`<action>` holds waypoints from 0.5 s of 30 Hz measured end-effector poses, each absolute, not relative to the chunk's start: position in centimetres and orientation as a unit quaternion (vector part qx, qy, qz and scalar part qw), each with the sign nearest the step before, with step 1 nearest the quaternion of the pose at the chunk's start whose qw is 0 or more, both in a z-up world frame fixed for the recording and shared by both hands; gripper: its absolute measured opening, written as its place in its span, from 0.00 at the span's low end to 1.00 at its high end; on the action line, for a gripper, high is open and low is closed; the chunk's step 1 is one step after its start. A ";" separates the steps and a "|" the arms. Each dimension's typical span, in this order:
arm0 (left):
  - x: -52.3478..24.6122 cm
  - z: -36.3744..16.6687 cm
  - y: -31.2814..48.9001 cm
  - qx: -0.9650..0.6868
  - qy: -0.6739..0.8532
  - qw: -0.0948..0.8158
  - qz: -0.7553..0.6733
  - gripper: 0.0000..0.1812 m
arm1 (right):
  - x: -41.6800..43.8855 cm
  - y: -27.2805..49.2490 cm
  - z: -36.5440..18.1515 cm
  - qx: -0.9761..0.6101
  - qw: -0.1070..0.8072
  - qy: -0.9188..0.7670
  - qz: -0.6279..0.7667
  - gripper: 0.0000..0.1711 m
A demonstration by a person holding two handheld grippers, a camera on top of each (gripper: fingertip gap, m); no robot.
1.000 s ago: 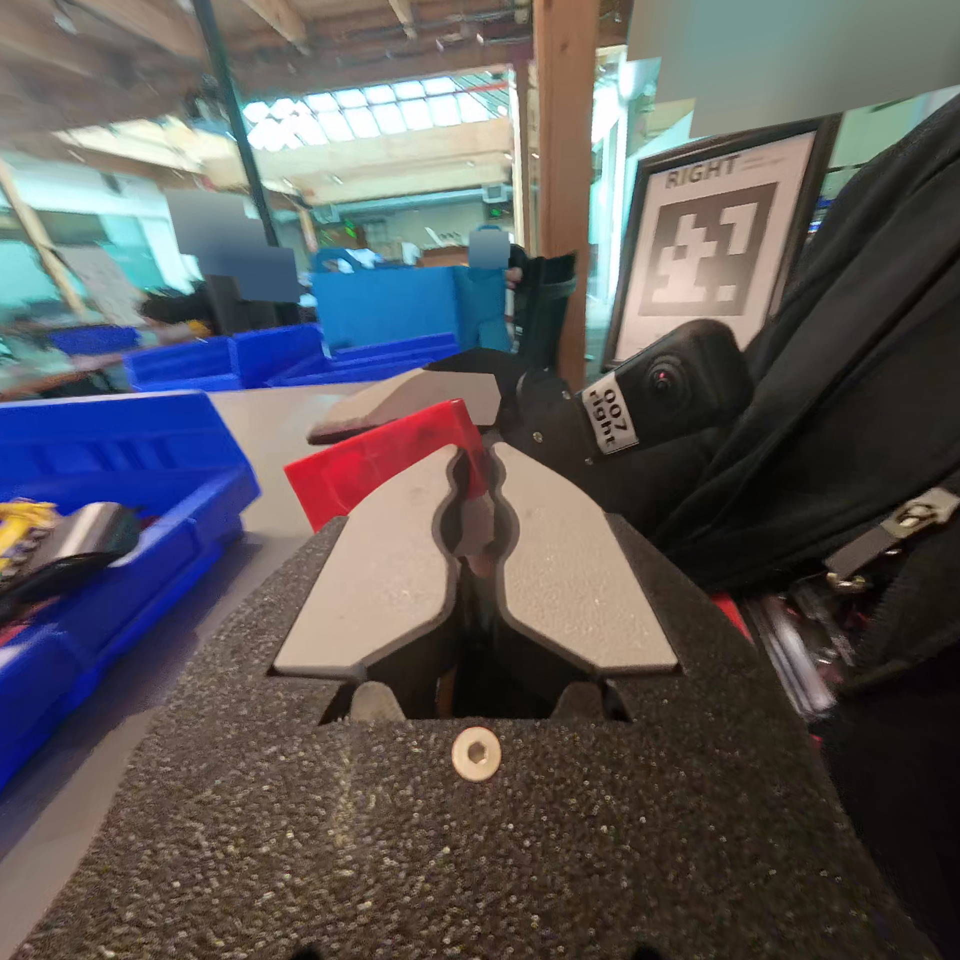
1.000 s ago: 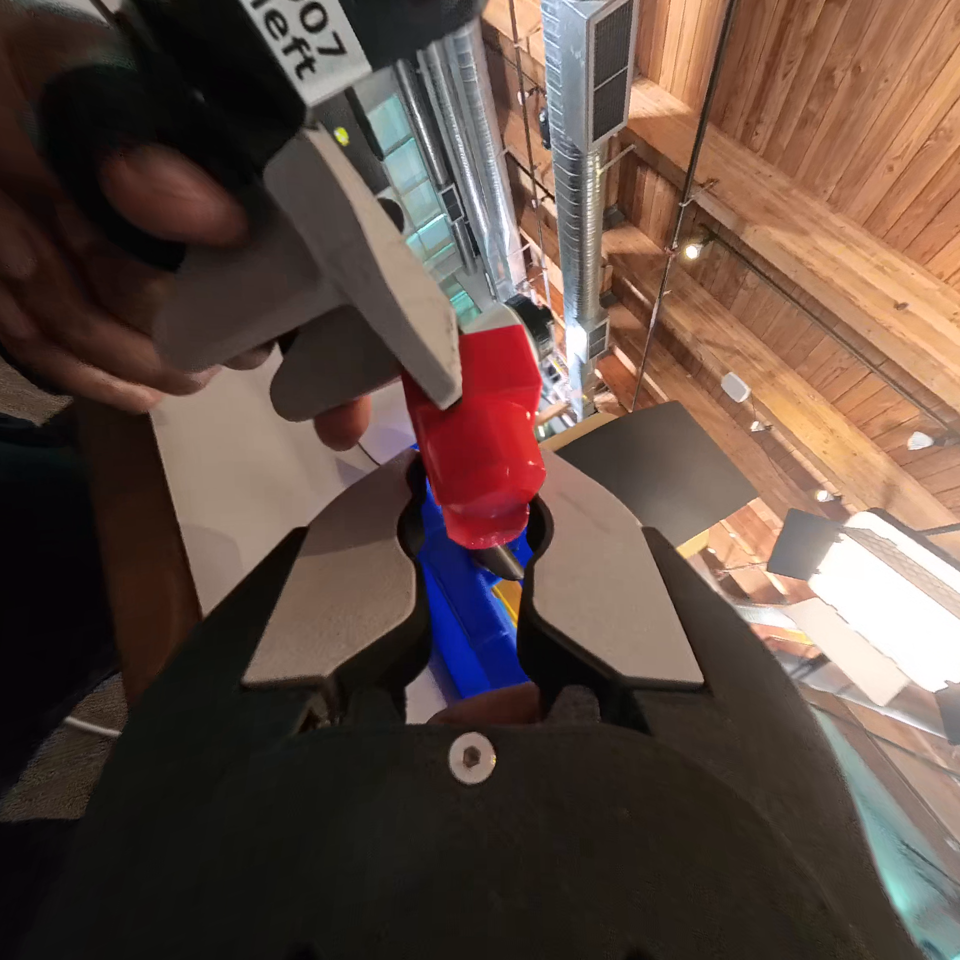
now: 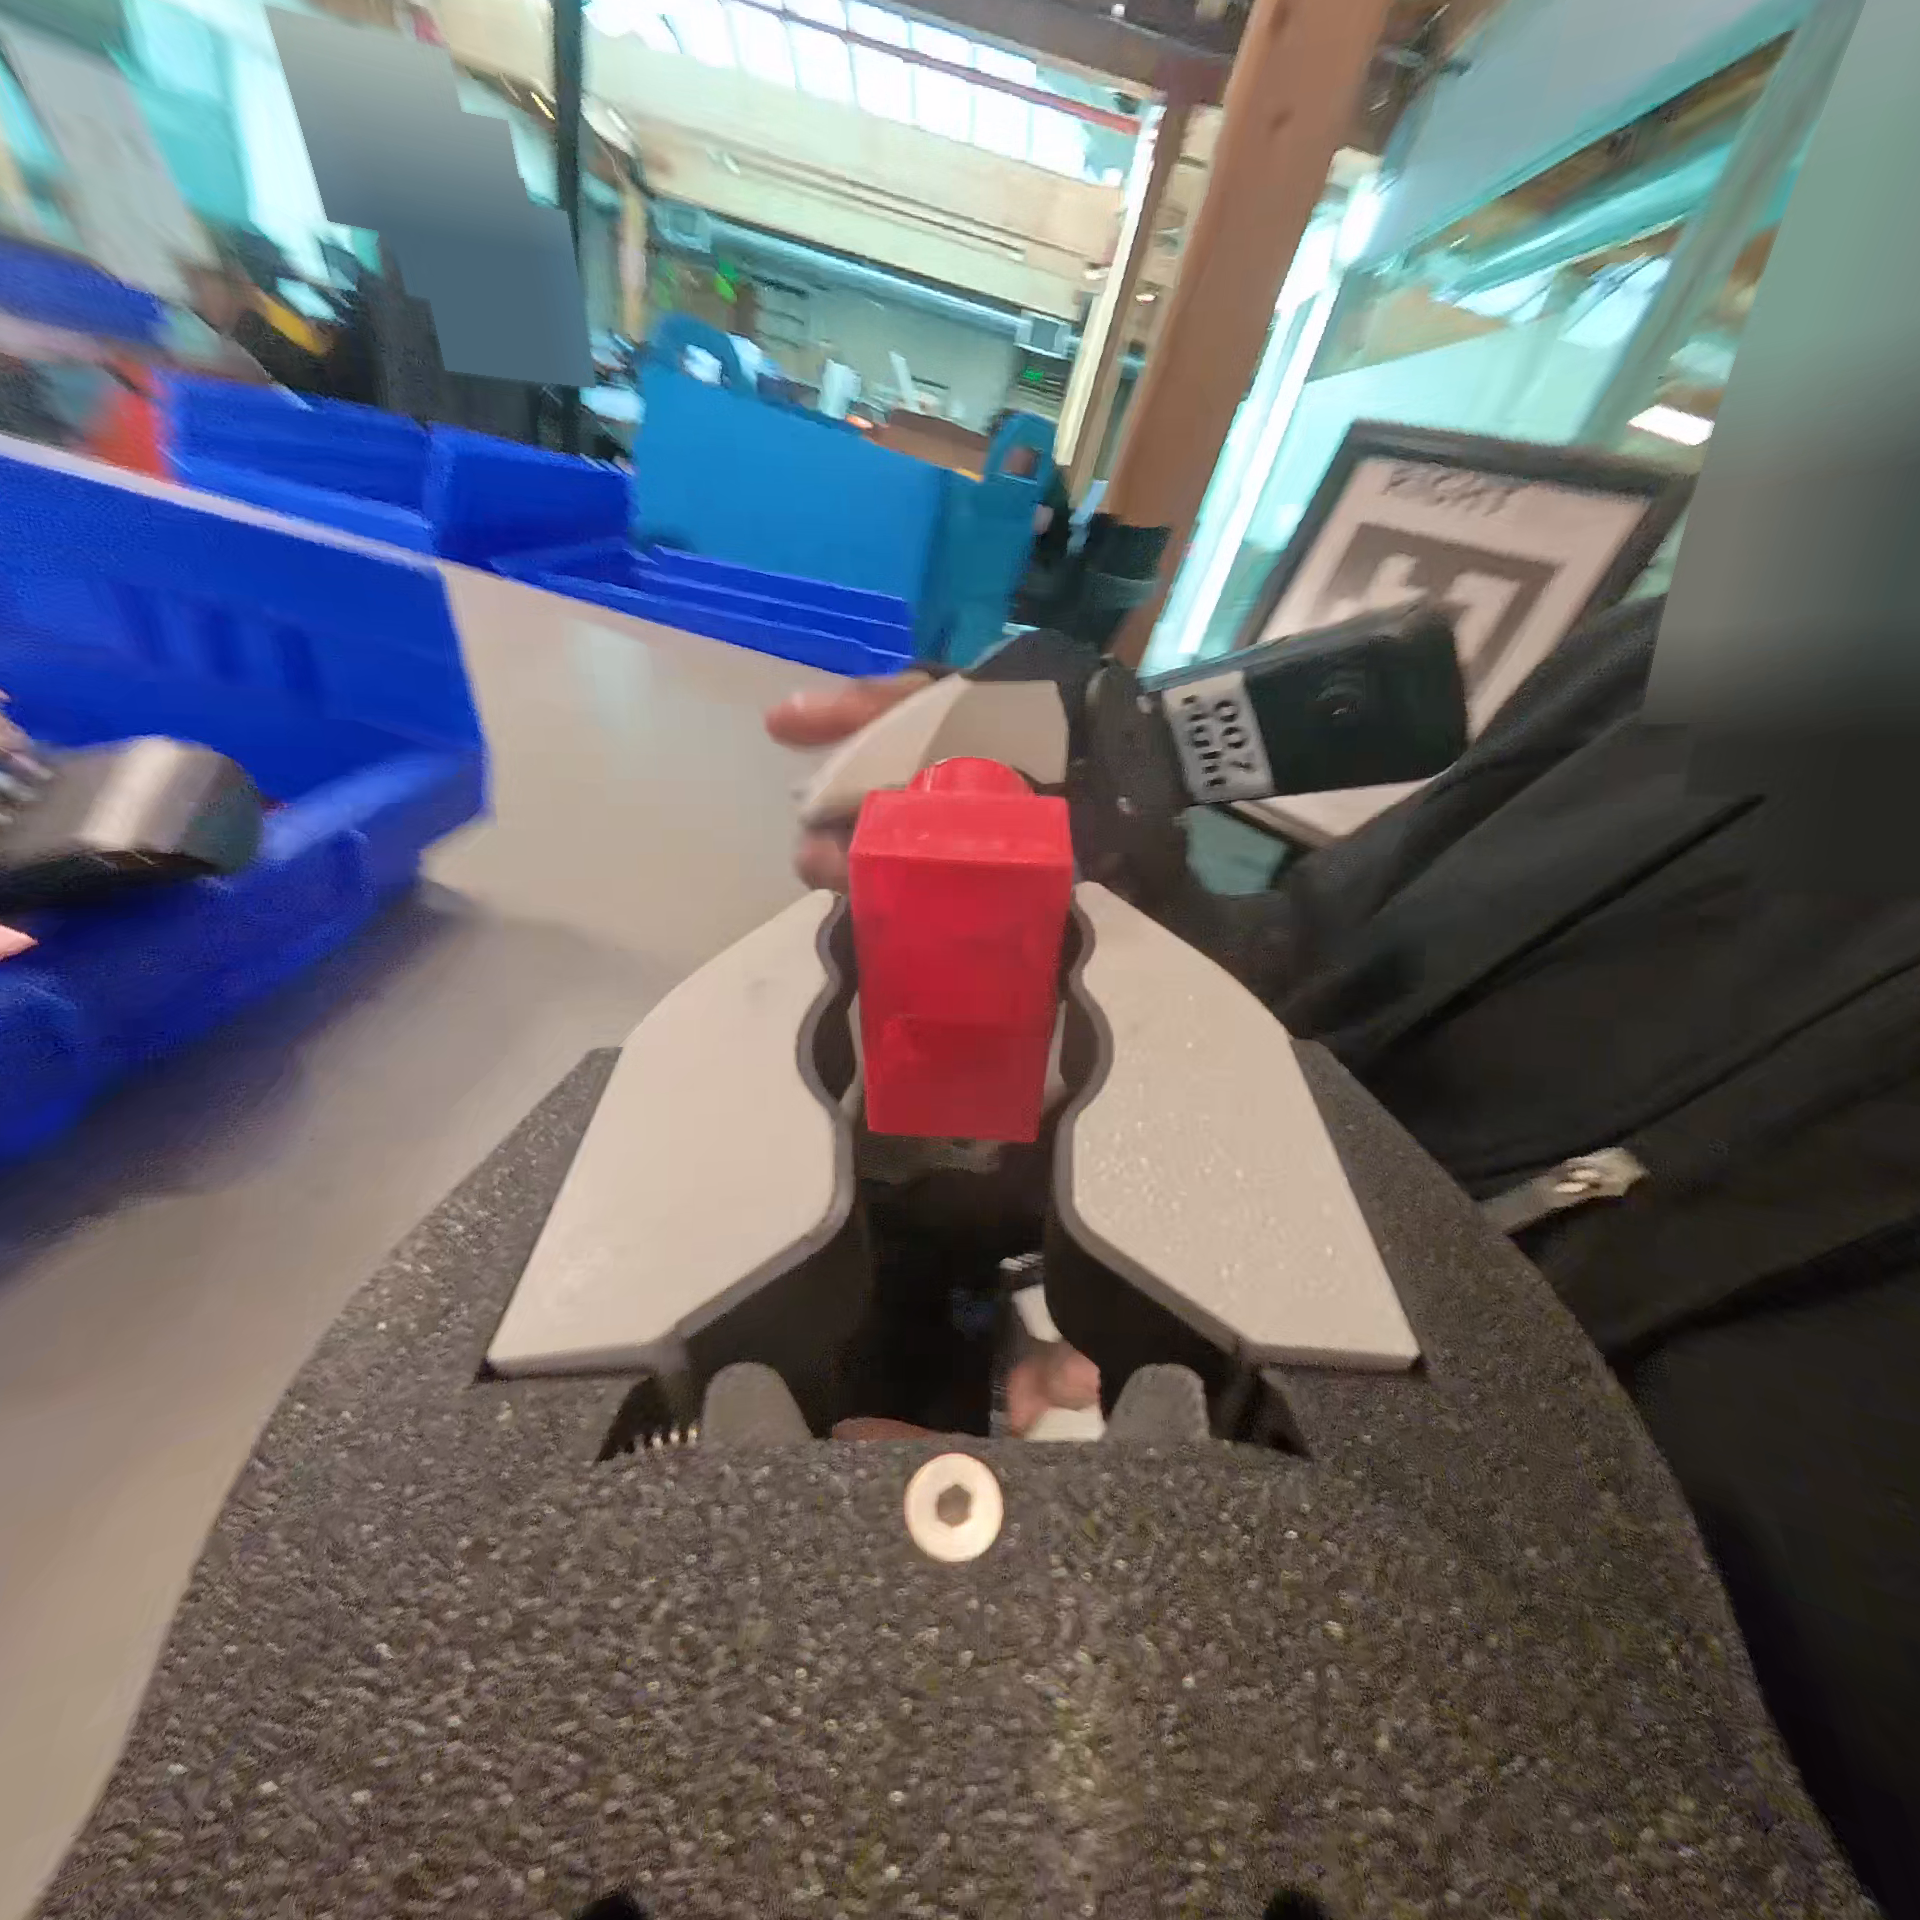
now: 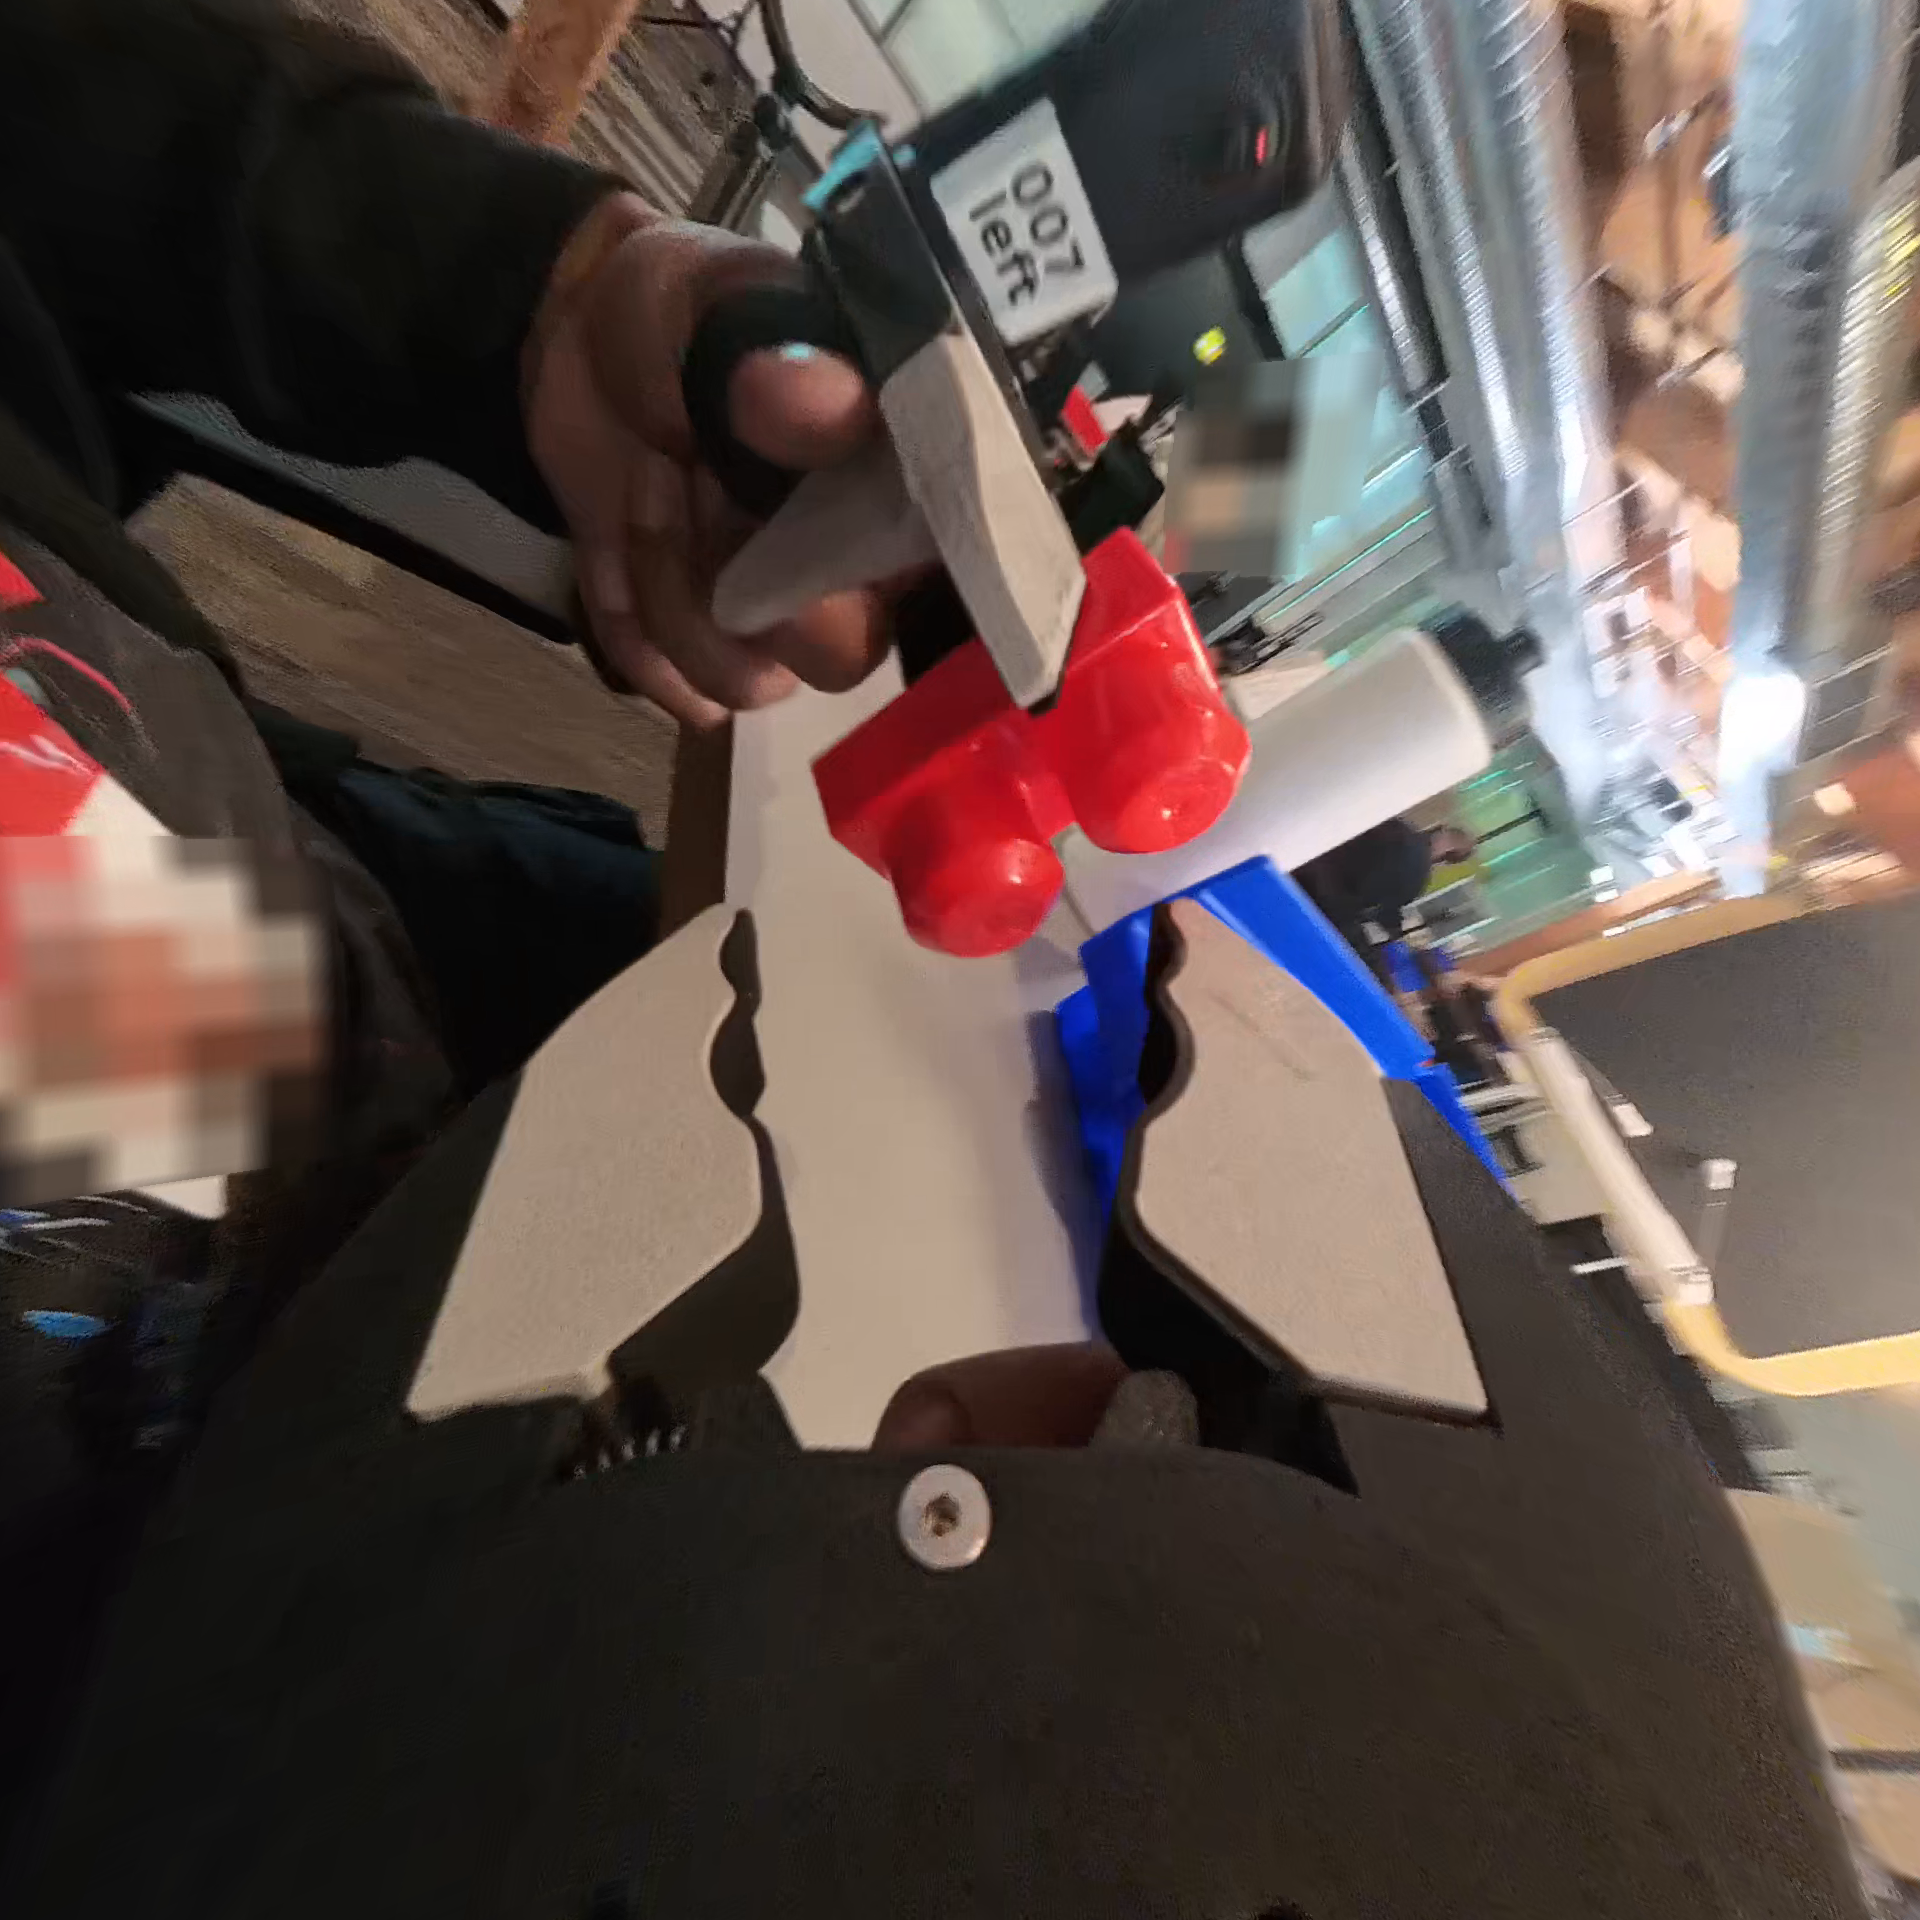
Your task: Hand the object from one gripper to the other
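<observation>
- My left hand-held gripper [image 3: 954, 971] pinches the red block [image 3: 958, 966] between its two grey fingers [image 3: 717, 1132]; the block stands up out of the grip, with a round stud on its top.
- In the right wrist view the same red block [image 4: 1023, 779] has two round studs, and the left hand-held gripper [image 4: 1023, 634] holds it in the air above the grey desk [image 4: 914, 1143].
- My right hand-held gripper [image 4: 951, 997] is spread wide, with nothing between its fingers; it is just below the block and does not touch it.
- In the left wrist view the right hand-held gripper [image 3: 894, 748] is just behind the block.
- A blue bin [image 3: 239, 665] stands at the left edge of the desk [image 3: 644, 727], and more blue bins [image 3: 520, 499] stand along the far edge.
- I see a hand [image 4: 665, 468] in a dark sleeve on the left gripper.
</observation>
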State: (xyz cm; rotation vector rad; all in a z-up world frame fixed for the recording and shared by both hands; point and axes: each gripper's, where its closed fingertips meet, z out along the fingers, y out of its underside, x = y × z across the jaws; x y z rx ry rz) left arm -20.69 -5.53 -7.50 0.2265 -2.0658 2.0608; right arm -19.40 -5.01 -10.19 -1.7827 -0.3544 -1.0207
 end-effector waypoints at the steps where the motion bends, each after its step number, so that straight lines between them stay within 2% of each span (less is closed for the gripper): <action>1: -21.1 -7.6 -5.5 0.088 -0.701 0.150 0.692 0.21 | -19.5 -5.0 -10.0 -0.730 0.502 -0.152 -0.438 0.45; 3: -21.8 -7.6 -5.4 0.097 -0.693 0.217 0.681 0.21 | -20.0 -5.0 -9.4 -0.714 0.501 -0.160 -0.462 0.48; 6: -22.4 -8.5 -5.7 0.083 -0.702 0.245 0.663 0.20 | -21.1 -4.7 -9.0 -0.705 0.505 -0.166 -0.470 0.53; 12: -23.5 -9.9 -6.8 0.069 -0.719 0.300 0.623 0.21 | -21.9 -4.2 -10.4 -0.722 0.465 -0.174 -0.482 0.45; 13: -23.3 -10.0 -6.9 0.071 -0.717 0.304 0.623 0.21 | -21.8 -4.3 -10.7 -0.726 0.458 -0.168 -0.485 0.41; 15: -22.9 -10.3 -7.1 0.070 -0.720 0.295 0.625 0.20 | -21.4 -4.5 -11.0 -0.734 0.448 -0.149 -0.489 0.41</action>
